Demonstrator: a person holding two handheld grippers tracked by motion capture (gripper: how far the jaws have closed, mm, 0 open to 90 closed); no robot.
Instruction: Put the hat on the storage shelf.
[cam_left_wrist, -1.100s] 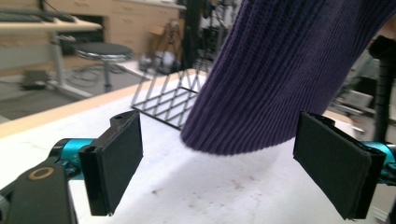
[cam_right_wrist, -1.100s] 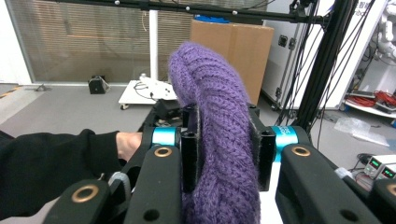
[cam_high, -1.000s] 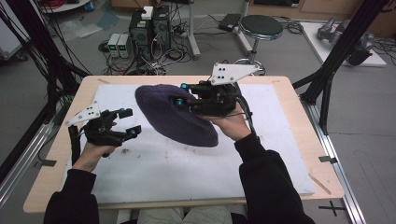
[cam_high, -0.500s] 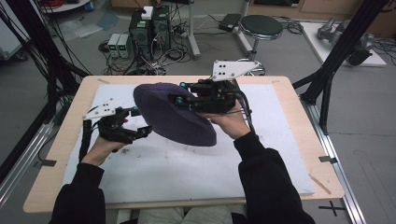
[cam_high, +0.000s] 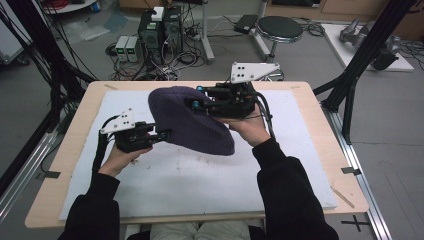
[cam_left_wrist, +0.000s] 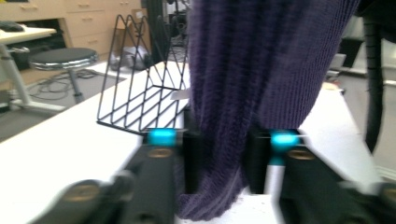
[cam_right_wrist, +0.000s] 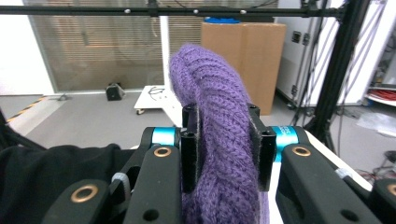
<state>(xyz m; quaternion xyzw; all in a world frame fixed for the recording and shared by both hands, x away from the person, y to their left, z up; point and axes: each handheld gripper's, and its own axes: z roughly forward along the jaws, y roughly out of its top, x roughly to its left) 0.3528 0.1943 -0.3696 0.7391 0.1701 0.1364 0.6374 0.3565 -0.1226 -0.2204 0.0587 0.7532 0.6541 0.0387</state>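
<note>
The right gripper (cam_high: 200, 97) clamps the purple knit beanie (cam_high: 187, 120) at its three o'clock edge. The left gripper (cam_high: 162, 134) – jaws just closing – pinches its nine o'clock hem, apparently above the white mat (cam_high: 190, 185).

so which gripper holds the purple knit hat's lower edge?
The left gripper, clamped on the purple knit hat at its low rim; the right gripper grips higher up.

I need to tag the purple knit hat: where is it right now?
In the high view the purple knit hat hangs above the white mat mid-table, gripped between the left gripper and the right gripper.
</note>
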